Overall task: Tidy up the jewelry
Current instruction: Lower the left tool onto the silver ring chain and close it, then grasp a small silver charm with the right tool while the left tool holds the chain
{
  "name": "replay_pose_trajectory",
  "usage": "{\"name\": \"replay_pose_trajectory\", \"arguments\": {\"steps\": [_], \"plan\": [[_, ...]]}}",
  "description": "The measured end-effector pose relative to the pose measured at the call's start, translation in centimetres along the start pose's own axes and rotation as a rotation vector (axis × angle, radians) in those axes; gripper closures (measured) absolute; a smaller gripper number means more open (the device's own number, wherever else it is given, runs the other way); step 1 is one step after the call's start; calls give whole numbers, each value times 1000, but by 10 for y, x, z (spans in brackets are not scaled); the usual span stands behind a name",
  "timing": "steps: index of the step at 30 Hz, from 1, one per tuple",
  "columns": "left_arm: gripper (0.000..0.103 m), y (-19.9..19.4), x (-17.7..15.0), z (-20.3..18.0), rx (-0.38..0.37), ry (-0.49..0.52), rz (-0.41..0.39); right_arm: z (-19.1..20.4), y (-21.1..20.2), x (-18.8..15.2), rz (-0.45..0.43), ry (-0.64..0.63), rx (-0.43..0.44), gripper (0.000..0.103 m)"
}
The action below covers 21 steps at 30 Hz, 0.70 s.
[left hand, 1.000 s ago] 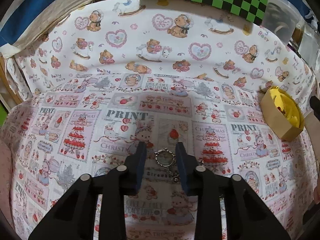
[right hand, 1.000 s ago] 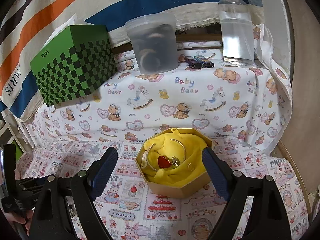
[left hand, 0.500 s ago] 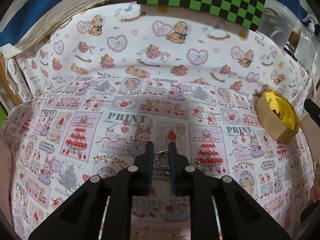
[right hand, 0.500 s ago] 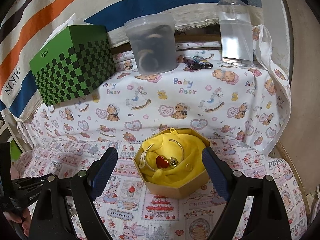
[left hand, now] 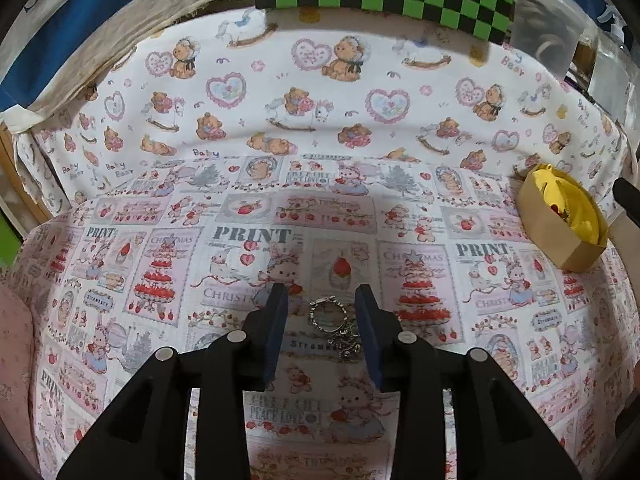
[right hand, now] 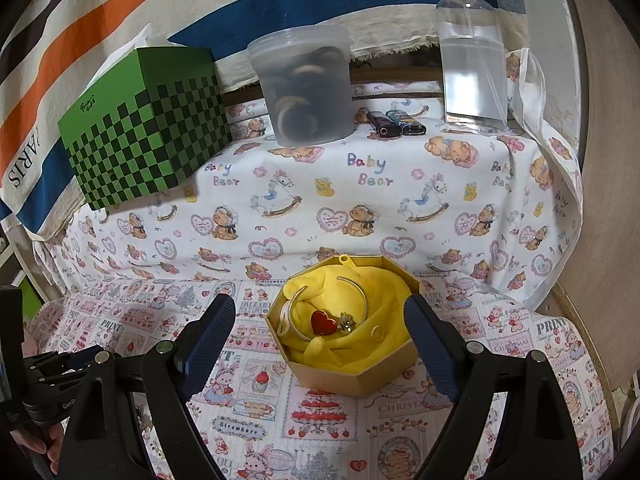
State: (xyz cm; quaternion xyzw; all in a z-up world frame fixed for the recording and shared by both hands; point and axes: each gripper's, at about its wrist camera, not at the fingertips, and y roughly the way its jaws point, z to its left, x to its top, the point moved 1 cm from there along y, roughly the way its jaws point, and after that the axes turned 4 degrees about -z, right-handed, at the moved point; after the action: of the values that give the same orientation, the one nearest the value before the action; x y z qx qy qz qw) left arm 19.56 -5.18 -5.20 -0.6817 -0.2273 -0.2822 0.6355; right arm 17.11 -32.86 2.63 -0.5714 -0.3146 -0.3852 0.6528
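The hexagonal gold box point(right hand: 352, 376) sits straight ahead of the right gripper point(right hand: 320, 336), framed between its two widely spread fingers, which touch nothing. The box is lined with yellow cloth point(right hand: 384, 300), and on that cloth lie a red heart charm point(right hand: 324, 323), a small sparkly piece just beside the heart, a thin bangle point(right hand: 360, 292) and a small gold ring point(right hand: 378, 333). Beyond the box, on the raised shelf, stand a green checkered box point(right hand: 148, 128), a frosted plastic tub point(right hand: 304, 88) holding dark round shapes too blurred to name, two lighters point(right hand: 394, 123) and a clear pump bottle point(right hand: 472, 76). The left gripper point(left hand: 320, 320) has its fingers parted, and a silver ring with a chain point(left hand: 332, 322) lies on the printed tablecloth point(left hand: 160, 264) between them, close to the right finger's pad; whether it touches that pad cannot be told. Only the left wrist view shows this silver piece; there the gold box point(left hand: 560, 236) appears far off to the right, its contents barely legible. Only the right wrist view shows the box's jewelry plainly, and it catches the left gripper's body at its lower left edge.
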Motion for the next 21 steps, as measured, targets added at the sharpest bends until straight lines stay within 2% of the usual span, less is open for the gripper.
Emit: {"name": "replay_pose_trajectory", "arguments": {"steps": [6,10,14,21], "plan": [[71,5,-2,1,7,-6,20,-1,0,0,1,2,0,15],[84,5,-1,6,9,-25,24,-1,0,1,1,3,0,15],[84,2,-1,13,-16,-65,21,-2,0,1,2,3,-2,15],[84,-17,1,22,-6,-100,-38,-2,-1,1,4,7,4,15]]}}
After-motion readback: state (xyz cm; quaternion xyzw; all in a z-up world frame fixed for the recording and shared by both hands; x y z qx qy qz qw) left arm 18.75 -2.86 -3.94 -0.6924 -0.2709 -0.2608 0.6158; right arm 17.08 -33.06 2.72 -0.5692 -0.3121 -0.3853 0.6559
